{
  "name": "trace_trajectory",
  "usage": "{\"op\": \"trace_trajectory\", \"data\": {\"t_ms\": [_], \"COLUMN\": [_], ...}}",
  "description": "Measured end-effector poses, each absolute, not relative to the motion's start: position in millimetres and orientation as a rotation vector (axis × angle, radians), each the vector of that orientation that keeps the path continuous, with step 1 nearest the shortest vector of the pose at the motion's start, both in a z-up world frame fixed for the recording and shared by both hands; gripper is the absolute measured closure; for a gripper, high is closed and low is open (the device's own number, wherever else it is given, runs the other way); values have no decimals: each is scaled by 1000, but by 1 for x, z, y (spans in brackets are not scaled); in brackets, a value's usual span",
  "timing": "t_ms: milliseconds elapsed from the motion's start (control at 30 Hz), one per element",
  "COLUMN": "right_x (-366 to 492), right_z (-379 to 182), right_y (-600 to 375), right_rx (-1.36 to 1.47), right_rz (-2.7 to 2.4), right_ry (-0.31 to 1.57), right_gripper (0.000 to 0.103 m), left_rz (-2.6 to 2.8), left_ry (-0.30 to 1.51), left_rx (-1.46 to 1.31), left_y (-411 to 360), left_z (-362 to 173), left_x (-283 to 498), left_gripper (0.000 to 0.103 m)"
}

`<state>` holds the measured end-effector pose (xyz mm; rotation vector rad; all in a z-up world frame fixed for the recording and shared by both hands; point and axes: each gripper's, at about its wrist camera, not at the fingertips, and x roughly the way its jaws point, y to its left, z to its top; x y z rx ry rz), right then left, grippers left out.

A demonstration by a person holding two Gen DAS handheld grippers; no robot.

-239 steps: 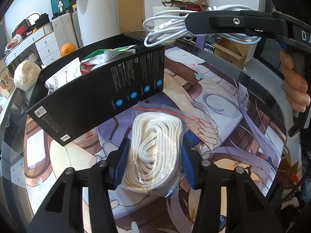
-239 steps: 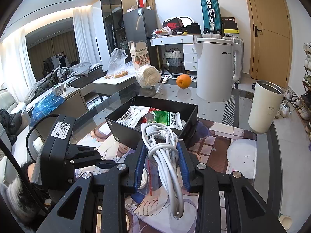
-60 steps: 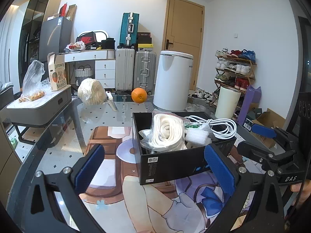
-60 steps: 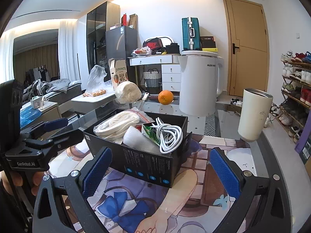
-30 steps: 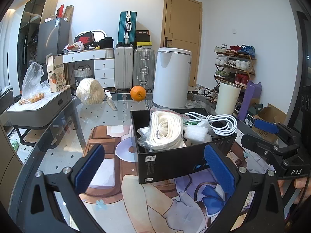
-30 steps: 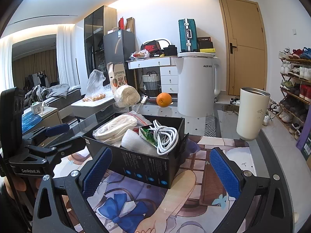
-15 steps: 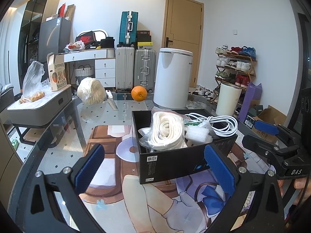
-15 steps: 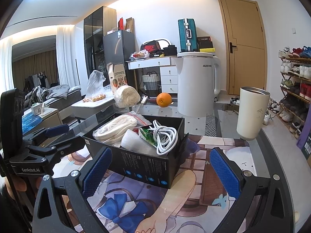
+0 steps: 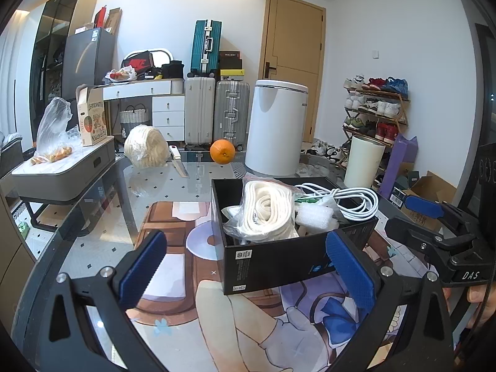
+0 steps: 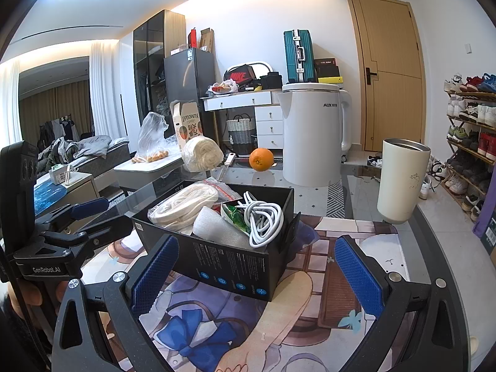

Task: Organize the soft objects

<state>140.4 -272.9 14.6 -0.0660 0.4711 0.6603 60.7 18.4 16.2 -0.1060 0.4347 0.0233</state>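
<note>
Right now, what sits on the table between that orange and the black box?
Nothing: in the right wrist view only bare glass tabletop lies between the orange and the black box; the knife lies off to the side.

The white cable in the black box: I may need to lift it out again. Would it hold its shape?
Probably floppy: the white cable is a loose coil, apparently untied. Loops overhanging the black box rim might snag or unwind.

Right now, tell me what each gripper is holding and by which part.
Nothing is held. The left gripper and the right gripper are both open and empty; the rope bag and the white cable lie in the black box.
</note>
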Motion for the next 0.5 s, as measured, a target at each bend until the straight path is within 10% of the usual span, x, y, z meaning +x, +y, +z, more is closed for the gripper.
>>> {"op": "trace_trajectory", "data": {"t_ms": [500], "right_x": [141], "right_z": [14], "right_y": [-273], "right_rx": [-65], "right_rz": [661], "right_ry": [471], "right_gripper": [1], "left_rz": [36], "left_ry": [417], "left_rx": [-111], "left_y": [19], "left_z": [16], "left_x": [58], "left_gripper": [0]}}
